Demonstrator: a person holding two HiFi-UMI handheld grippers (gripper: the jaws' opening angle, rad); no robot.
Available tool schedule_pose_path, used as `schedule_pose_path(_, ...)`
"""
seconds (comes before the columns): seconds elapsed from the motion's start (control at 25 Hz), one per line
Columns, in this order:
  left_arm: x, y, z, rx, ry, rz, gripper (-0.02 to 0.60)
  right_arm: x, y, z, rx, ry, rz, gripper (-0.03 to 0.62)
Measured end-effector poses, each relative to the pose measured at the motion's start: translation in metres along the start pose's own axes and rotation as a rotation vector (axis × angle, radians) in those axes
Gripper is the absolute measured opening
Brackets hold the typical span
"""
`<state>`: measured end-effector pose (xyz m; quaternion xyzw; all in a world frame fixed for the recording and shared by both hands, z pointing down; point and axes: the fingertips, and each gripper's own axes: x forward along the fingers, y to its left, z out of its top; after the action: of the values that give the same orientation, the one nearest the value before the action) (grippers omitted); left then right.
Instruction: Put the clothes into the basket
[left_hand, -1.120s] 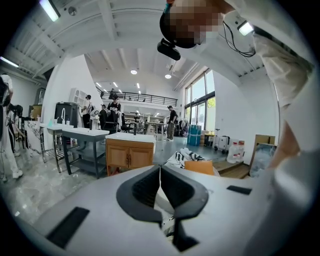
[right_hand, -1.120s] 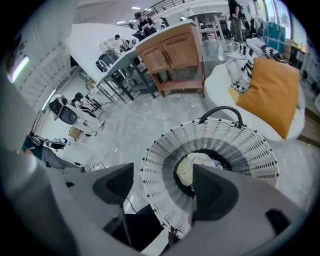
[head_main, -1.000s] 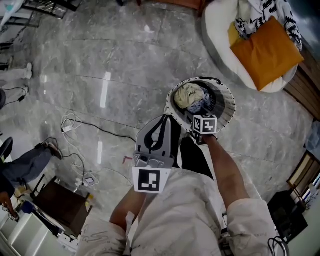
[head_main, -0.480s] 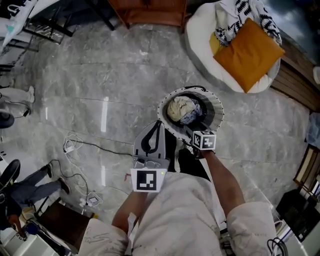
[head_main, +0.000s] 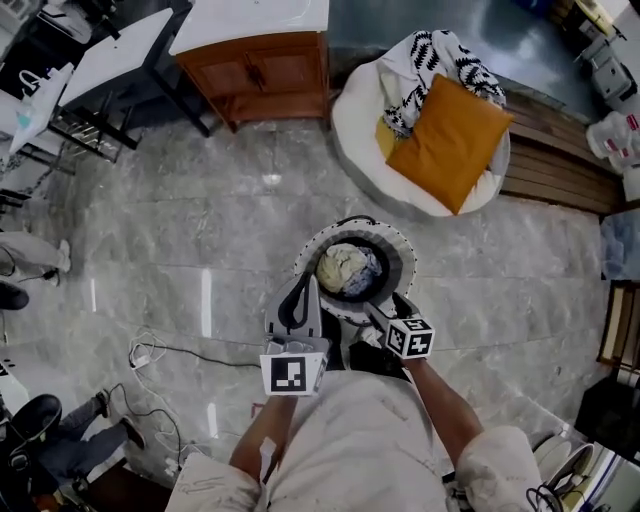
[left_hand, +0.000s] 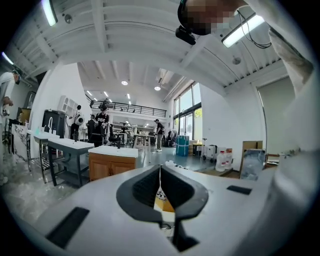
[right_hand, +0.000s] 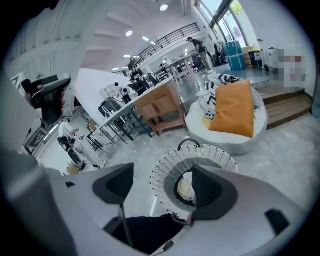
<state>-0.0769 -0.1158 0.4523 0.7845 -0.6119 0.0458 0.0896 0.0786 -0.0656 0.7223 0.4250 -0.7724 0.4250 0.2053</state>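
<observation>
Basket (head_main: 303, 264) is sitting mouth-up (clothes (head_main: 343, 268) bundled inside); right gripper (right_hand: 162, 182) is gaping wide, empty; left gripper (left_hand: 160, 172) is pinching closed, empty.

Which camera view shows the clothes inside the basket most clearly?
The head view: it looks steeply down into the basket, so the clothes show almost whole. The right gripper view shows only a pale part of them, the rest behind the right claw. The left gripper view faces the room and shows none.
</observation>
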Motion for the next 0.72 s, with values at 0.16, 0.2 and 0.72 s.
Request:
schedule_pose_path(0.16,-0.008,-0.022,0.016,0.002,-0.029,-0.005,0.008,-0.045,-0.003,0.014,0.02,-0.089,-0.003,0.333)
schedule_pose_path(0.2,-0.011,-0.028,0.019,0.002,-0.035,-0.004,0.008,-0.055,-0.004,0.019,0.022,-0.114,-0.003,0.333)
schedule_pose_path(0.72,-0.039,-0.067,0.055,0.041,-0.11,0.037,0.008,-0.193,0.001,0.154,-0.158,-0.519,-0.095,0.333)
